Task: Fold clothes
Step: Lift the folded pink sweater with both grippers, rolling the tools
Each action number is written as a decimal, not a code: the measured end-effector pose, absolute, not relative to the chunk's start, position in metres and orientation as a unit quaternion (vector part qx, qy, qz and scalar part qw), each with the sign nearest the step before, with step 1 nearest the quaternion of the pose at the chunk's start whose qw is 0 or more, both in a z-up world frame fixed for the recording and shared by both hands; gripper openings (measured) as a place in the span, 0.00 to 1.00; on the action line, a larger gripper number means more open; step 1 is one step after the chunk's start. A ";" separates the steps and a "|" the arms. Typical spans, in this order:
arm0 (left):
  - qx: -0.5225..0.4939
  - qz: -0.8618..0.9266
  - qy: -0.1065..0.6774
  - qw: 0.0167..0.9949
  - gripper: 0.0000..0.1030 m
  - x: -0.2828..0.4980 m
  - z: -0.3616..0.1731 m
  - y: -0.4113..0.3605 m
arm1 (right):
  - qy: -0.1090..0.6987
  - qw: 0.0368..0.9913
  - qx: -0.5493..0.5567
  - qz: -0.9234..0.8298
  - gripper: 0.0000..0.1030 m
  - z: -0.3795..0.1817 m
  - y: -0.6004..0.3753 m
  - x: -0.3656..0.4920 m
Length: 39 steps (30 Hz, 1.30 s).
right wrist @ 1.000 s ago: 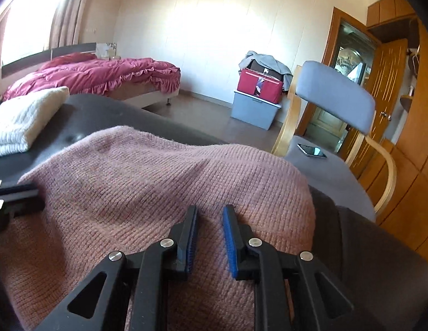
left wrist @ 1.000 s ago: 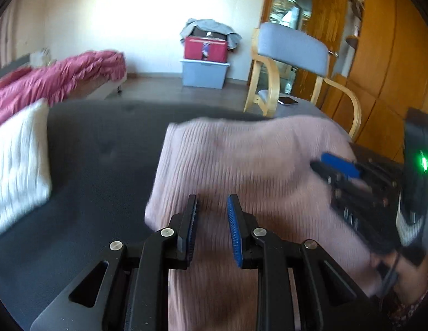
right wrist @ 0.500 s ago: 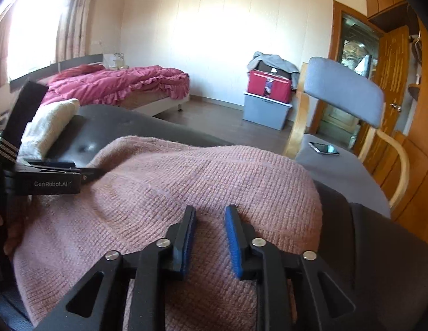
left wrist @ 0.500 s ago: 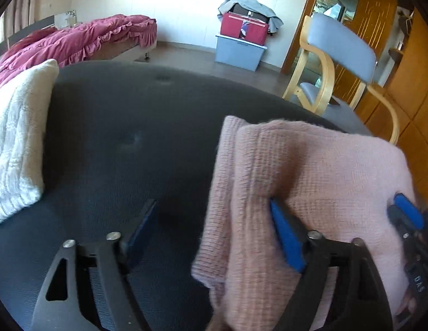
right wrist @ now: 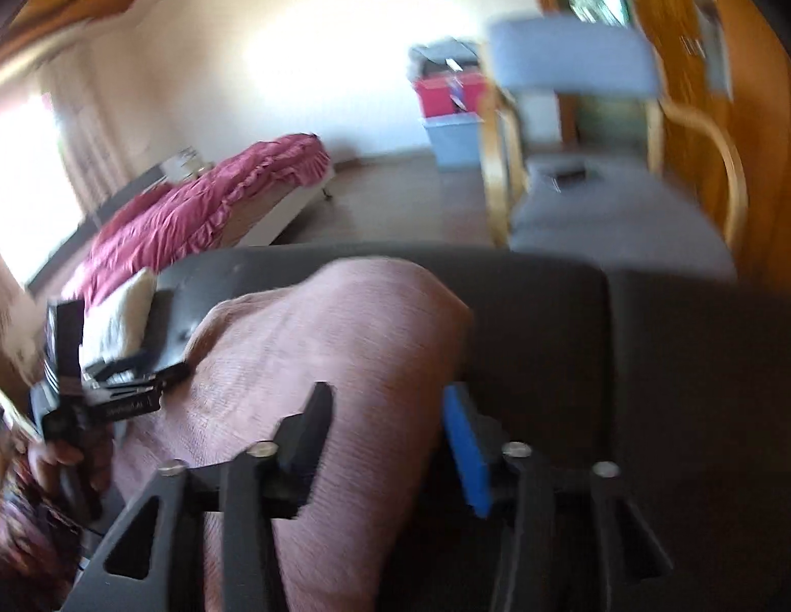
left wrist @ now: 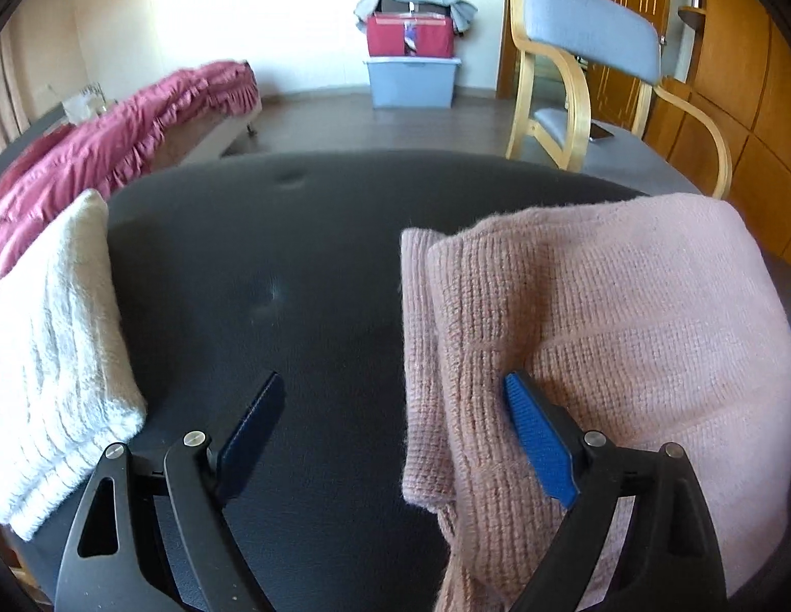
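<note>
Both tools let go — pink sweater folded on the dark bench.

My left tool (left wrist: 390, 428) stands spread wide; its jaws have just been opening, one pad against the pink sweater (left wrist: 599, 331), nothing pinched. My right tool (right wrist: 390, 438) has its jaws just opening too, spread over the sweater's edge without pressing. Lettering on the left tool's side is too blurred to read. A white knit (left wrist: 53, 367) lies beside on the bench (left wrist: 293, 265) — beyond, a red-covered bed (left wrist: 140, 122), a grey chair (left wrist: 594, 25), stacked boxes (left wrist: 413, 61).
</note>
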<state>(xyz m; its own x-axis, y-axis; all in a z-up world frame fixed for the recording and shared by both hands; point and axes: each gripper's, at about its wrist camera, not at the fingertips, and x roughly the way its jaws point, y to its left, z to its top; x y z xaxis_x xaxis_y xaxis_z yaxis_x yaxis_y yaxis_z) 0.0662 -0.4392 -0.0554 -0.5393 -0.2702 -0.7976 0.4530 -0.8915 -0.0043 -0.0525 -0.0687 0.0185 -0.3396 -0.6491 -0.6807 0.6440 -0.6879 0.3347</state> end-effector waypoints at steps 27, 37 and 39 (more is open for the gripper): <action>0.466 -0.835 0.230 0.182 0.88 0.093 -0.067 -0.508 | -0.174 0.468 0.602 -0.623 0.73 -0.070 -0.119 -0.097; 0.472 -0.832 0.251 0.144 0.90 0.092 -0.082 -0.513 | -0.147 0.475 0.607 -0.620 0.79 -0.070 -0.143 -0.098; 0.470 -0.827 0.277 0.133 0.90 0.096 -0.082 -0.520 | -0.145 0.475 0.608 -0.619 0.82 -0.071 -0.146 -0.098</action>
<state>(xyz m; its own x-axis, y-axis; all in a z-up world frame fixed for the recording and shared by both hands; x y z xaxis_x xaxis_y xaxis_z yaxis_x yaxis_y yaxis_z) 0.0955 -0.5204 -0.0819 -0.5225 0.0414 -0.8516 0.4800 -0.8113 -0.3339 -0.0977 -0.1459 -0.0707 0.1909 -0.7646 -0.6156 0.4120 -0.5068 0.7572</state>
